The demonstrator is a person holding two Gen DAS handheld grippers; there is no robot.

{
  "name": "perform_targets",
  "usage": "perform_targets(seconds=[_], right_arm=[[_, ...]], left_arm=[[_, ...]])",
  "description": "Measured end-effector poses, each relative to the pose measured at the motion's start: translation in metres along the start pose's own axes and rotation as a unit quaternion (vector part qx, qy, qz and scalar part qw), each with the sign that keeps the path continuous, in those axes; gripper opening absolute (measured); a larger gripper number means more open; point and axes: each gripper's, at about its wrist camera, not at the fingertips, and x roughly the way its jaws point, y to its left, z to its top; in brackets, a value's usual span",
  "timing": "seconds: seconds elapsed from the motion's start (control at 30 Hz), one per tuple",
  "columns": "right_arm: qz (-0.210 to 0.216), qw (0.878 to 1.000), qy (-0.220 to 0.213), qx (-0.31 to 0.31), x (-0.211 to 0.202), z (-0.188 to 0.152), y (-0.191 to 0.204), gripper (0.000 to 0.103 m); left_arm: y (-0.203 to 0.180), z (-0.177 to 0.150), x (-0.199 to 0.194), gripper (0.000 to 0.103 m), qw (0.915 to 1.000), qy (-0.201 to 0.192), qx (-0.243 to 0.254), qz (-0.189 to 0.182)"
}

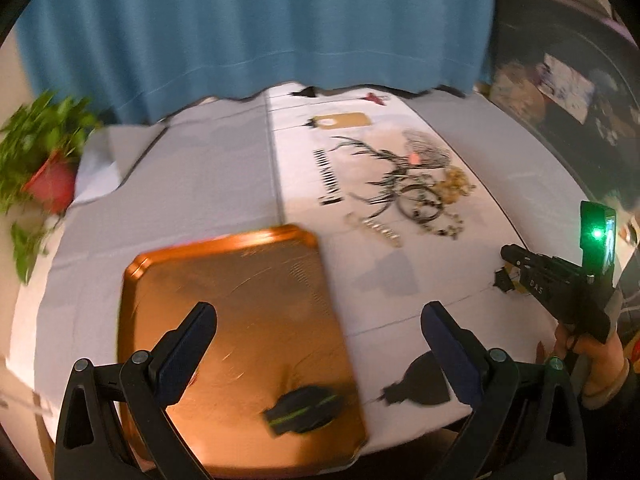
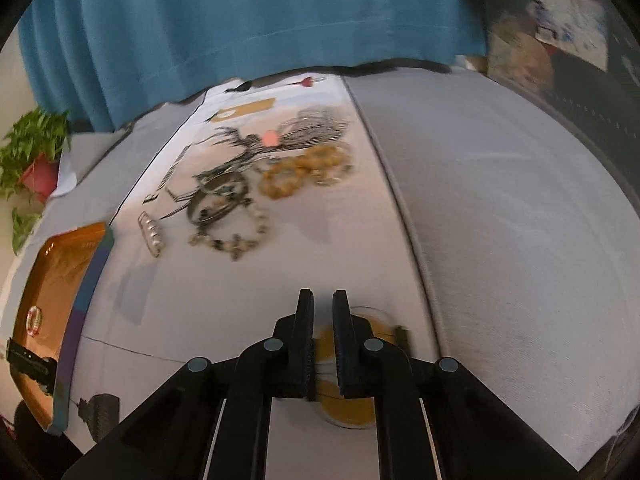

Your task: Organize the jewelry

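Hovering wide open, left tool (image 1: pixel 319 326); right tool (image 2: pixel 322 344) nearly closed, empty.

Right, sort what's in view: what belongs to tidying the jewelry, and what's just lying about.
Job:
copper tray
bead bracelets
dark bangles
silver clip
small bracelet in the tray

Lying about:
potted plant
blue curtain
printed table cloth

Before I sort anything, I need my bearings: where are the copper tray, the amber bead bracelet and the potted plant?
copper tray (image 1: pixel 240 300): left wrist view, bare middle of its floor.
amber bead bracelet (image 2: pixel 280 180): right wrist view, beads at the loop's near side.
potted plant (image 1: pixel 52 184): left wrist view, its red pot.
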Motion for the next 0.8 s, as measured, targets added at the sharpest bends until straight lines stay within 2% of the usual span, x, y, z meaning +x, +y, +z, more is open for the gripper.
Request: perform_targets(seconds=[0.23, 0.27, 0.33, 0.37, 0.4, 0.53, 0.63, 0.7, 0.8], right_arm=[[0.018, 1.000, -0.002, -0.005, 0.000, 0.003, -0.014, 0.013], [0.019, 1.000, 0.001, -0.011, 0.001, 0.005, -0.012, 0.016], [0.031, 0.999, 0.006, -0.021, 0.005, 0.009, -0.006, 0.031], [0.041, 0.999, 0.008, -0.025, 0.008, 0.013, -0.003, 0.043], [0.049, 0.998, 0.010, -0.026, 0.010, 0.017, 0.001, 0.047], [0.066, 0.997, 0.011, -0.046, 0.025, 0.036, 0.021, 0.047], [0.065, 0.996, 0.017, -0.055, 0.038, 0.044, 0.032, 0.047], [0.060, 0.997, 0.017, -0.055, 0.044, 0.047, 0.035, 0.047], [0.048, 0.997, 0.014, -0.065, 0.048, 0.050, 0.041, 0.047]], left_arm=[[-0.029, 0.037, 0.052, 0.101, 0.9984, 0.047, 0.023, -0.024], [-0.031, 0.040, 0.058, 0.101, 0.9980, 0.054, 0.019, -0.027], [-0.033, 0.051, 0.074, 0.101, 0.9964, 0.075, 0.000, -0.038], [-0.033, 0.057, 0.082, 0.101, 0.9952, 0.083, -0.015, -0.050], [-0.033, 0.059, 0.087, 0.101, 0.9944, 0.085, -0.026, -0.058], [-0.029, 0.075, 0.115, 0.100, 0.9904, 0.096, -0.074, -0.066], [-0.026, 0.079, 0.133, 0.091, 0.9860, 0.112, -0.100, -0.073], [-0.025, 0.081, 0.144, 0.074, 0.9836, 0.125, -0.109, -0.071], [-0.022, 0.080, 0.159, 0.069, 0.9796, 0.144, -0.123, -0.068]])
